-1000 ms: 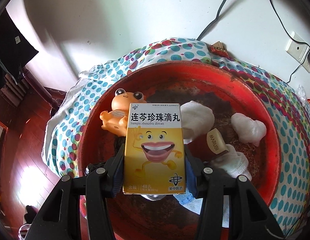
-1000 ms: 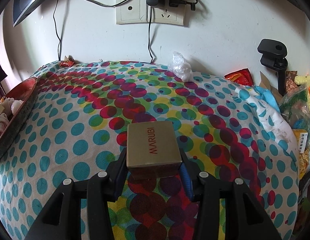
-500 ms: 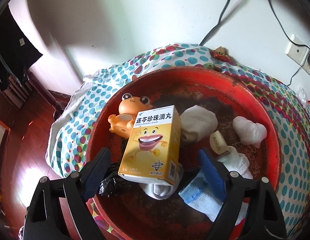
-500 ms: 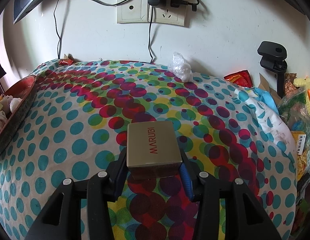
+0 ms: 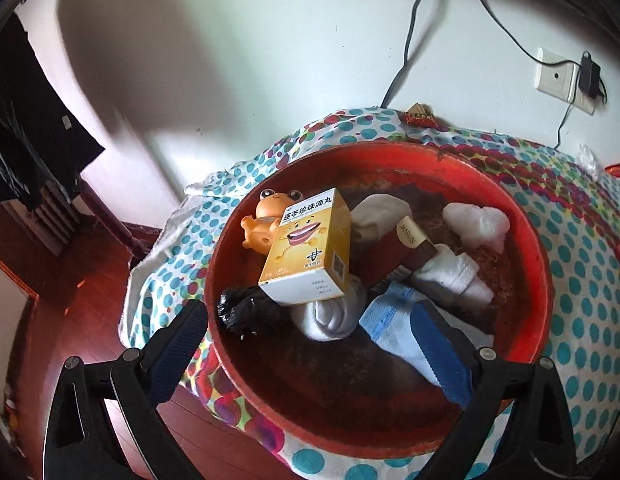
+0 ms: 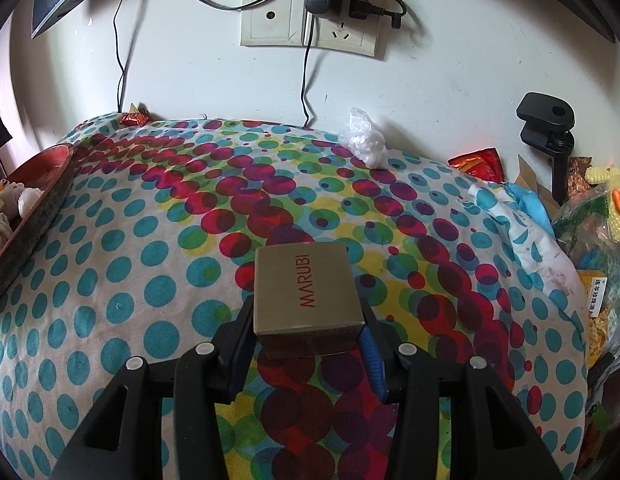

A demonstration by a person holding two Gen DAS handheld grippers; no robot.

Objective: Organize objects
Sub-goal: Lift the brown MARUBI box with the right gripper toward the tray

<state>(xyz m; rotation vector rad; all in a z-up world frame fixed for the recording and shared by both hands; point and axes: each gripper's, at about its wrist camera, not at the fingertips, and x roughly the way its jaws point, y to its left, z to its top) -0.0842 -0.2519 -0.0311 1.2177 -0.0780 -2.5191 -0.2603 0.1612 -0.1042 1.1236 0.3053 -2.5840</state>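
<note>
Objects collect in the round red basin (image 5: pixel 538 248): left claw (image 5: pixel 310 344) spread, empty; yellow cardboard medicine box (image 5: pixel 310 248) leans on rolled white socks (image 5: pixel 330 316), liable to topple. Right claw (image 6: pixel 305 344) clamps gold MARUBI box (image 6: pixel 305 288) above polka-dot bed, centre frame.

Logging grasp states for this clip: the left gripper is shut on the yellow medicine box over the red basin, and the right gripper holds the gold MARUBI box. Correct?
Not quite. In the left wrist view the left gripper is open; the yellow medicine box lies free in the red basin. The right gripper does hold the gold MARUBI box.
</note>
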